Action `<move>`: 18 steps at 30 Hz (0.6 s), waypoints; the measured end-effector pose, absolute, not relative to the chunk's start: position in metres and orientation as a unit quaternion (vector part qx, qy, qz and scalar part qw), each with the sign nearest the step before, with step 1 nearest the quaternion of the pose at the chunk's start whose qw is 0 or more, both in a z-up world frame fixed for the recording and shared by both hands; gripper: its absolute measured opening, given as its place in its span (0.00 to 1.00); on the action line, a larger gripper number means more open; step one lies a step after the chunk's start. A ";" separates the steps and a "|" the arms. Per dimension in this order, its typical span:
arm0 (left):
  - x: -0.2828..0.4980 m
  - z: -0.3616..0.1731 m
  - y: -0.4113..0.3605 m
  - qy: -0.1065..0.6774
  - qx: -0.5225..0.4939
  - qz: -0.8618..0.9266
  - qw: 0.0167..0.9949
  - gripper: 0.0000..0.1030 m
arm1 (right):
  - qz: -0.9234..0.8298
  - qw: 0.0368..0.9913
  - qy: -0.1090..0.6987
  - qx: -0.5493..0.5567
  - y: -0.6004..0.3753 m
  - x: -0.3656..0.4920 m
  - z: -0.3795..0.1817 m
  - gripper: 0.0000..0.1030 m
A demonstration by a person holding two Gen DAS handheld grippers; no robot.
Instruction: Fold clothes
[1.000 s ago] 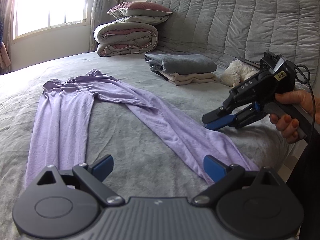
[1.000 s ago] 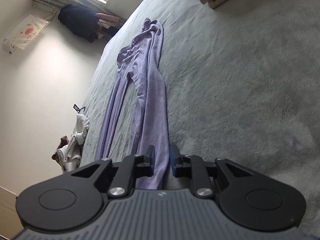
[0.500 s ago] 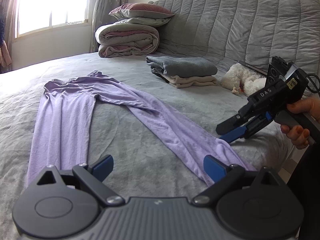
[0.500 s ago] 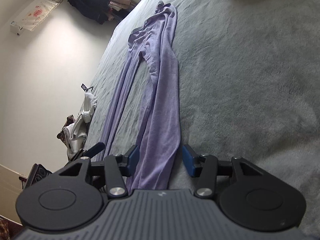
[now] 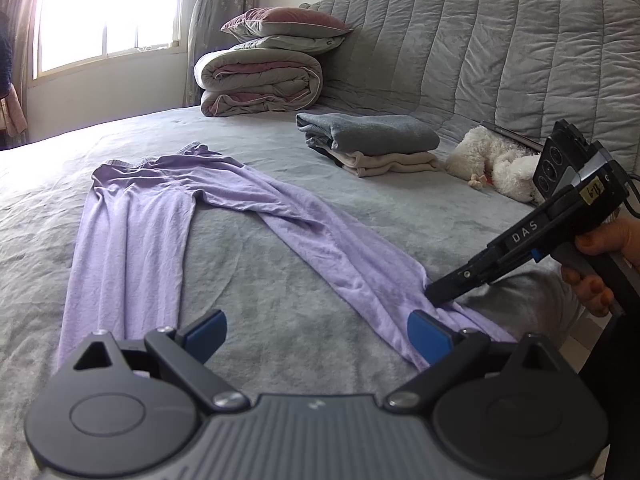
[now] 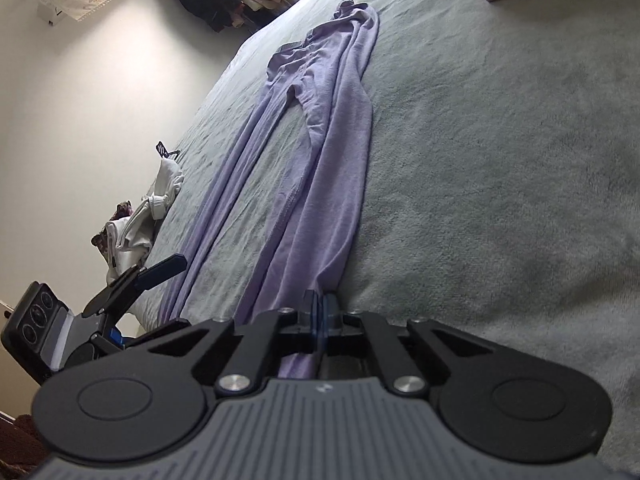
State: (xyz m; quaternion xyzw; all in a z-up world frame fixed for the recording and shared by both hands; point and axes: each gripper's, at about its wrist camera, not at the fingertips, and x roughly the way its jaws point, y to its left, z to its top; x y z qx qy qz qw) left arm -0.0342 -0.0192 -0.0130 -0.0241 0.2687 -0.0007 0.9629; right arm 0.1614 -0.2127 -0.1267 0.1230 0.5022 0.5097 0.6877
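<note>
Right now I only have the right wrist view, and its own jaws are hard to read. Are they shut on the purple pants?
Observer: Yes, the right gripper is shut on the purple pants, at the cuff of one leg.
Reviewer: What sits past the beige fabric at my top edge?
Observer: A folded pile, grey piece on top.
Reviewer: Is the left gripper open?
Observer: Yes, the left gripper is open and empty.
</note>
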 end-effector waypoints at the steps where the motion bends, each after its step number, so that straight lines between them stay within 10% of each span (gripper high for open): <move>1: -0.034 -0.013 -0.019 0.268 -0.024 0.001 0.963 0.95 | 0.510 0.691 0.498 0.122 -0.213 0.160 -0.125 0.01; 15: -0.027 -0.015 -0.016 0.272 -0.051 0.000 0.961 0.95 | 0.447 0.771 0.433 0.135 -0.259 0.160 -0.103 0.02; 18: -0.025 -0.017 -0.014 0.275 -0.061 0.003 0.959 0.95 | 0.434 0.758 0.462 0.156 -0.261 0.166 -0.114 0.15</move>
